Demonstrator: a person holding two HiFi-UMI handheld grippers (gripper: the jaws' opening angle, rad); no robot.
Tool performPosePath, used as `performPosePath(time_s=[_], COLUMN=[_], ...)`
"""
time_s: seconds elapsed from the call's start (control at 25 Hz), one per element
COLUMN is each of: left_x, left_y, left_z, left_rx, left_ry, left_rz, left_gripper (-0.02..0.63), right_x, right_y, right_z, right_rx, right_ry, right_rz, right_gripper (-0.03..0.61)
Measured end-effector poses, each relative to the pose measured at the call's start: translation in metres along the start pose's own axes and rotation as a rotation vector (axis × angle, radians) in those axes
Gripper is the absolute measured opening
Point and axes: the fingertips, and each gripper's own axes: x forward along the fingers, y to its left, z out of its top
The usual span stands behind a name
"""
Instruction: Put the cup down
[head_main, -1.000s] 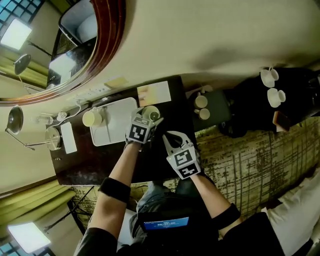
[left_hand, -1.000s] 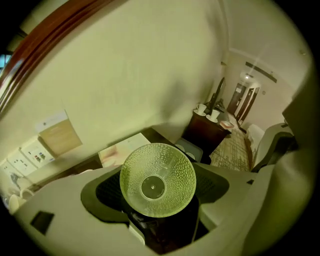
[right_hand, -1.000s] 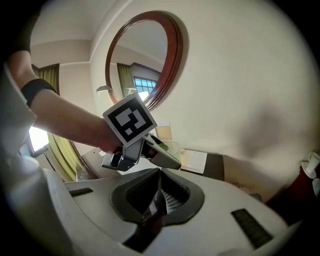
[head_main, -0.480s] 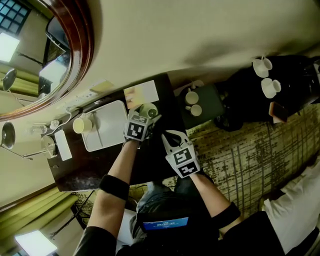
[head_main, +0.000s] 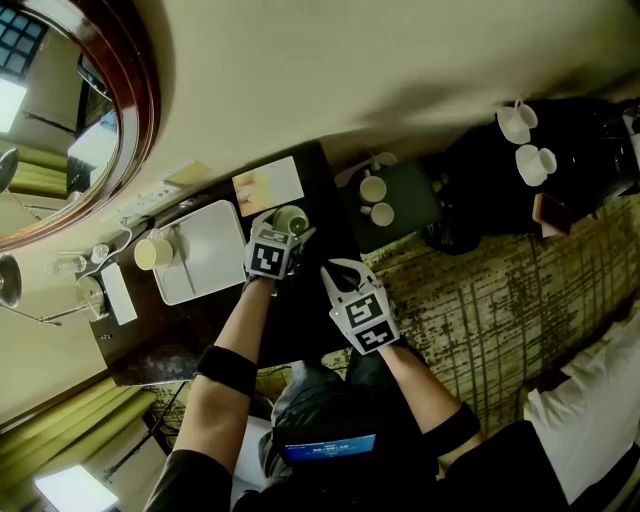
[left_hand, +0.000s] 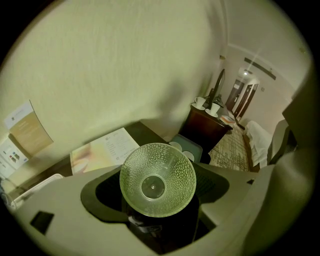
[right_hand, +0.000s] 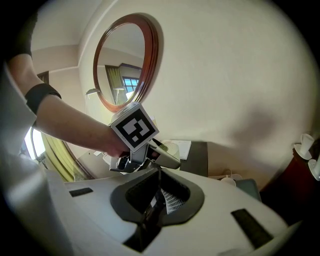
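Since the left gripper (head_main: 285, 230) clamps the glass cup (left_hand: 157, 186) w/ jaws wide, mid-frame over the desk (head_main: 200, 325), put-down's not done; right gripper (right_hand: 159, 187) is closed, empty.

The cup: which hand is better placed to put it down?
Left. The left tool holds the cup over the dark table; the right tool is shut and empty.

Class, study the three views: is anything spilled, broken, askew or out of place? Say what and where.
Nothing is spilled or broken. Only the dimpled glass cup is not set down: the left tool holds it over the dark desk, near the leaflet.
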Motion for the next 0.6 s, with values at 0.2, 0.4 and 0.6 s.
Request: performPosePath(time_s=[0.2, 0.4, 0.6], left_x=[0.005, 0.005, -0.003], left_y=[-0.002, -0.001, -0.002], left_z=[-0.005, -0.004, 0.004], left_rx=[-0.001, -0.013, 0.002], left_ry=[0.002, -0.022, -0.04], left_rz=[0.01, 0.032, 0.034], left_gripper=[0.389, 0.434, 0.465], right_x=[-0.003, -0.006, -0.008], right_y=[-0.003, -0.003, -0.002], right_z=[-0.002, -0.002, -0.003], right_rx=[0.009, 0.013, 0.014], right_ry=[-0.002, -0.004, -0.006], right_rz=[-0.001, 0.0, -0.005], right_gripper=[0.035, 0.035, 0.035])
